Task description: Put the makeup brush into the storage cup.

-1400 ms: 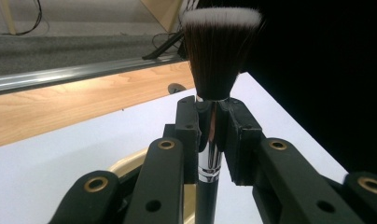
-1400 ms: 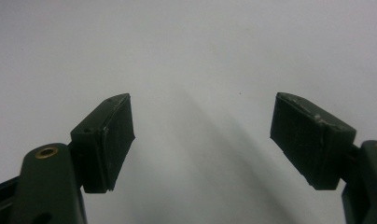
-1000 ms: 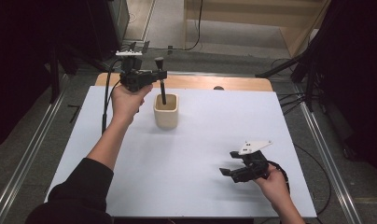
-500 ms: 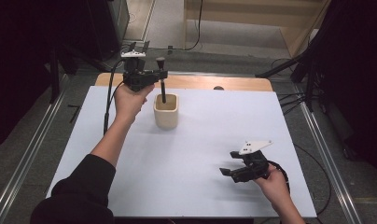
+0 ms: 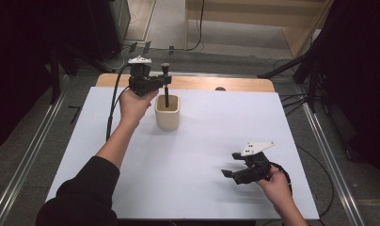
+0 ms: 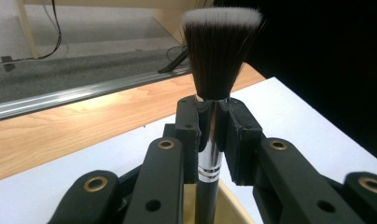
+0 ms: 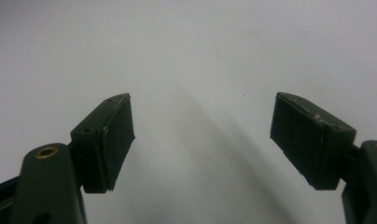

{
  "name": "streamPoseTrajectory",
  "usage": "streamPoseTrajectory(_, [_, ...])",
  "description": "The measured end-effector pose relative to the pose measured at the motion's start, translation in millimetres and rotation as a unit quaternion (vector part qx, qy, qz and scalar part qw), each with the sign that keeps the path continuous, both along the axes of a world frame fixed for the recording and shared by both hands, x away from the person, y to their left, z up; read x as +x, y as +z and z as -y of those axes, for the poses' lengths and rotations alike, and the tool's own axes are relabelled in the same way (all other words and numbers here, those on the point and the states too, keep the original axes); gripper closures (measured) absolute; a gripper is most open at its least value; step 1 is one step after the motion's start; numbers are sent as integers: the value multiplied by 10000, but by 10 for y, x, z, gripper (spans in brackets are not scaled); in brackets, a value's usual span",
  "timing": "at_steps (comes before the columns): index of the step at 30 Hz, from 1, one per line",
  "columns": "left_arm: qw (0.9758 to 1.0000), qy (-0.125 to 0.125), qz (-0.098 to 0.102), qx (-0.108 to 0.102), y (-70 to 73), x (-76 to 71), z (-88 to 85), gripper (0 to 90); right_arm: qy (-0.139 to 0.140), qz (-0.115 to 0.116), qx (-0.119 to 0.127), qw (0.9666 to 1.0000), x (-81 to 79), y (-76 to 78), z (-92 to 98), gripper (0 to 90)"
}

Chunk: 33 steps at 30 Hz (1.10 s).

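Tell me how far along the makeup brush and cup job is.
Done: the left gripper is shut on the makeup brush, held upright, bristles up. In hand: its handle end sits inside the beige cup. Left: letting go or lifting it clear. The right gripper rests open over the white table.

A brush (image 5: 166, 84) is held upright by the left gripper (image 5: 165, 81) above the cup (image 5: 168, 115); the right gripper (image 5: 231, 165) is kept open, well apart from the cup.

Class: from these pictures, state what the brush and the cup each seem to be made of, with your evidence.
Brush: shiny metal collar with reflections, glossy black handle likely plastic, soft dark white-tipped bristles. Cup: matte cream, thick-walled, probably ceramic or plastic.
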<state>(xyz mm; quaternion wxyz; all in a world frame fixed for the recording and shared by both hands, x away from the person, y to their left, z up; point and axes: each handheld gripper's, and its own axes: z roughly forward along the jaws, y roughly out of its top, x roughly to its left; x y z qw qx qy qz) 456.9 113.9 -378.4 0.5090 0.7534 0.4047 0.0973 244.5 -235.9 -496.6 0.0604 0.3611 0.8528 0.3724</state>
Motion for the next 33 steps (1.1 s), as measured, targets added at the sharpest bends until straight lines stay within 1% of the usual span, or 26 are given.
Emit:
streamPoseTrajectory(6, [9999, 11, -113, 13, -107, -9, 8, 779, -6, -2, -3, 10000, -1, 0, -2, 228])
streamPoseTrajectory(11, [9998, -26, -180, 76, -156, -13, 13, 778, 19, -2, -27, 10000, 0, -6, -9, 228])
streamPoseTrajectory(13, [9997, -25, -215, 70, -179, -16, 12, 778, 10, -12, -24, 10000, -1, -6, -10, 228])
streamPoseTrajectory(16, [9996, -30, -248, 127, -205, -16, 7, 777, 10, -9, -31, 10000, 0, -6, -7, 228])
streamPoseTrajectory(19, [9996, -26, -262, 142, -222, -16, 5, 777, 14, -17, -30, 10000, 0, -6, -11, 228])
streamPoseTrajectory(22, [9994, -36, -282, 218, -226, -19, 12, 776, 10, -26, -40, 10000, -1, -5, -12, 228])
streamPoseTrajectory(24, [9994, -13, -293, 199, -221, -19, 11, 775, 4, -27, -31, 10000, -1, -5, -11, 228])
streamPoseTrajectory(25, [9993, -2, -350, 164, -213, -16, -1, 770, 4, -27, -31, 10000, -1, -5, -10, 228])
streamPoseTrajectory(26, [9991, 9, -416, 83, -209, -10, -9, 697, 10, -11, -35, 10000, 0, -6, -8, 228])
streamPoseTrajectory(27, [9987, 46, -503, 57, -199, -2, -20, 611, 11, -8, -33, 10000, -1, -5, -7, 228])
streamPoseTrajectory(28, [9986, 135, -493, 152, -185, -5, -27, 561, 12, -3, -32, 10000, -1, -5, -6, 228])
streamPoseTrajectory(29, [9986, 154, -453, 241, -169, -12, -34, 526, 12, 2, -33, 10000, -1, -5, -5, 228])
streamPoseTrajectory(30, [9987, 111, -446, 233, -159, -13, -44, 477, 9, -8, -33, 10000, -2, -4, -6, 228])
streamPoseTrajectory(31, [9986, 107, -480, 216, -150, -14, -56, 435, 4, -15, -34, 10000, -2, -3, -6, 228])
streamPoseTrajectory(33, [9984, 77, -535, 184, -129, -18, -84, 397, 16, -10, -30, 10000, -2, -5, -8, 228])
